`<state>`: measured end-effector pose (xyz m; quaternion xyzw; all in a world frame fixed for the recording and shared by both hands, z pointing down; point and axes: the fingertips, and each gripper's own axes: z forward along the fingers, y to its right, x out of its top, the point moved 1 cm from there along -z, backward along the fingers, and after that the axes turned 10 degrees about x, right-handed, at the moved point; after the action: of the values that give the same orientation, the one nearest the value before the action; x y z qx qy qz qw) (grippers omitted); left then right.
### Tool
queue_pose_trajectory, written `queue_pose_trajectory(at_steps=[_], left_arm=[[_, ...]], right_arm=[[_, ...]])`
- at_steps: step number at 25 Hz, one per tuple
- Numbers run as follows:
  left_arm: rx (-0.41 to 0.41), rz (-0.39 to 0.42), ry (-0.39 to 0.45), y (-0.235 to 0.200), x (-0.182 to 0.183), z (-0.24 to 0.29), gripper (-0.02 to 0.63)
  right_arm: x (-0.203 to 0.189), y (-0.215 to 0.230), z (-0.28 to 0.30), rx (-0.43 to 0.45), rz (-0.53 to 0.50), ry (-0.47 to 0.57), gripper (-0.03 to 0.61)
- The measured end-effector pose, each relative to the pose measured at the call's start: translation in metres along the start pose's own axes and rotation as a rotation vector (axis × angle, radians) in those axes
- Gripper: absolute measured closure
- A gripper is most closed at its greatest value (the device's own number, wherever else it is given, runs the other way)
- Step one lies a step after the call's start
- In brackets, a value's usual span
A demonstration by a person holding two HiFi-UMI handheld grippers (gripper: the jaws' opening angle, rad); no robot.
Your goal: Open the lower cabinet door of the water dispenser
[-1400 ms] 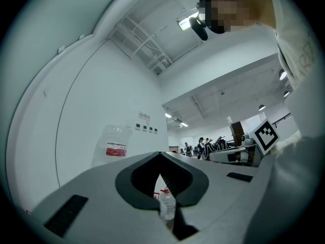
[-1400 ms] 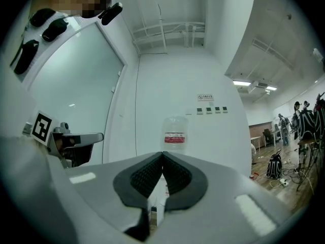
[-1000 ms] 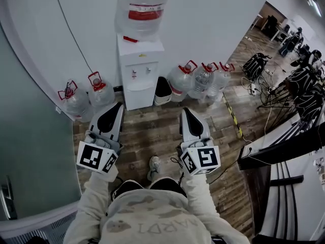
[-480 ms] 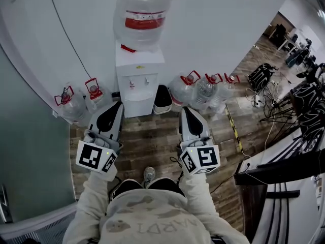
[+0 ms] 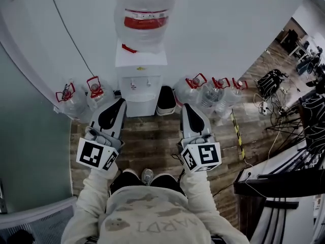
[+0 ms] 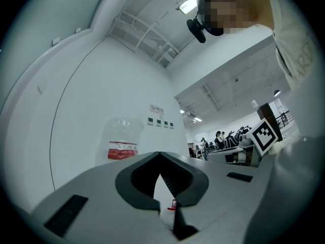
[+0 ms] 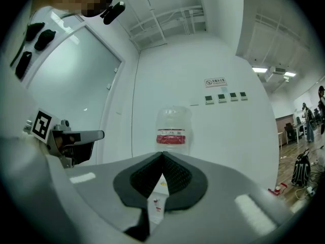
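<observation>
The white water dispenser (image 5: 140, 78) stands against the wall with a large clear bottle (image 5: 145, 13) on top. From above only the top edge of its lower front (image 5: 140, 107) shows, and the cabinet door cannot be made out. My left gripper (image 5: 120, 101) and right gripper (image 5: 185, 107) point toward it, side by side, both short of the cabinet and touching nothing. The left gripper (image 6: 160, 154) has its jaws shut and empty, with the bottle (image 6: 122, 142) ahead. The right gripper (image 7: 162, 154) is shut too, and the bottle (image 7: 173, 130) stands straight beyond it.
Spare water jugs stand on the floor left (image 5: 76, 98) and right (image 5: 205, 91) of the dispenser, with a black bin (image 5: 166, 98) beside it. A glass partition (image 5: 30, 136) runs on the left. Bags and cables (image 5: 269, 83) and a dark desk (image 5: 277, 179) lie to the right.
The person has walked toward the dispenser, which now sits nearer and more centred between the grippers. Both grippers stayed shut and level in front.
</observation>
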<state>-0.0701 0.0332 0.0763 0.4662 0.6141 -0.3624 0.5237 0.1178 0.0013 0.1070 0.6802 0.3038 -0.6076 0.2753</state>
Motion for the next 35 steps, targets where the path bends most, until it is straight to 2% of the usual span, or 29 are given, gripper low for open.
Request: queue_pose_trajectory(at_steps=[9, 17, 35], left_arm=[[-0.016, 0.022, -0.019, 0.011, -0.004, 0.025, 0.611], [-0.048, 0.002, -0.013, 0.005, -0.013, 0.058, 0.611], [-0.088, -0.012, -0.056, -0.072, -0.052, 0.148, 0.611]], right_arm=[[-0.008, 0.021, 0.006, 0.011, 0.013, -0.002, 0.569], [-0.016, 0.041, 0.023, -0.019, 0.015, -0.020, 0.569], [-0.038, 0.085, 0.135, -0.066, 0.027, -0.049, 0.569]])
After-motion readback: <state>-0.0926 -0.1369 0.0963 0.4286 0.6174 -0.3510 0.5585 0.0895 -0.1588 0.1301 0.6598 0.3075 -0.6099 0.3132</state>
